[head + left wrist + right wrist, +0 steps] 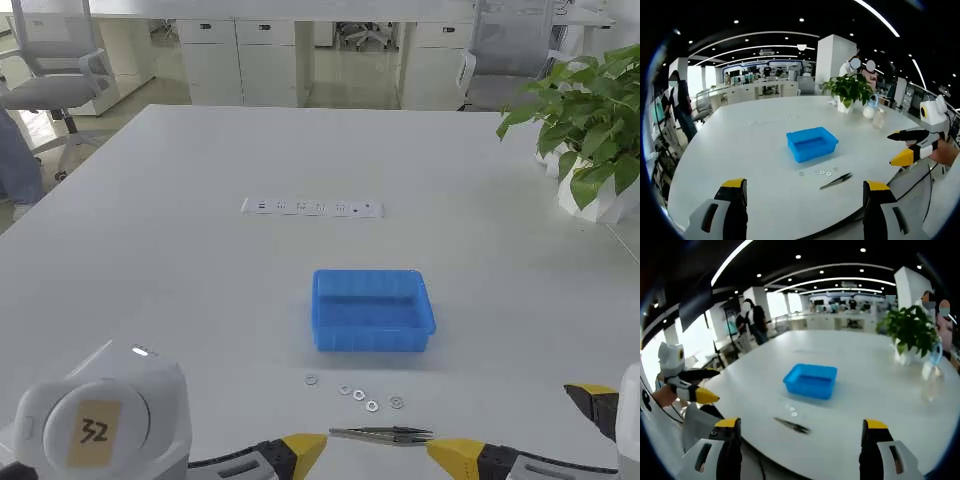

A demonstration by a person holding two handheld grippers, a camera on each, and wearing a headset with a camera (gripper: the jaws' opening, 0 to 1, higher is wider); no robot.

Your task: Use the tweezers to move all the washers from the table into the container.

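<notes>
A blue container (372, 338) stands on the white table, and its inside looks empty. Several small metal washers (359, 395) lie in a loose row just in front of it. Closer to me the tweezers (382, 434) lie flat on the table, with nothing holding them. My left gripper (802, 187) is open and empty, near the table's front edge, left of the tweezers; one yellow fingertip (300, 447) shows in the head view. My right gripper (520, 422) is open and empty, to the right of the tweezers. From the right gripper view I see the container (807, 390) and tweezers (792, 425).
A white power strip (312, 207) lies flat behind the container. A potted plant (590, 130) stands at the table's far right, and an office chair (60, 80) beyond the far left corner. People stand in the background.
</notes>
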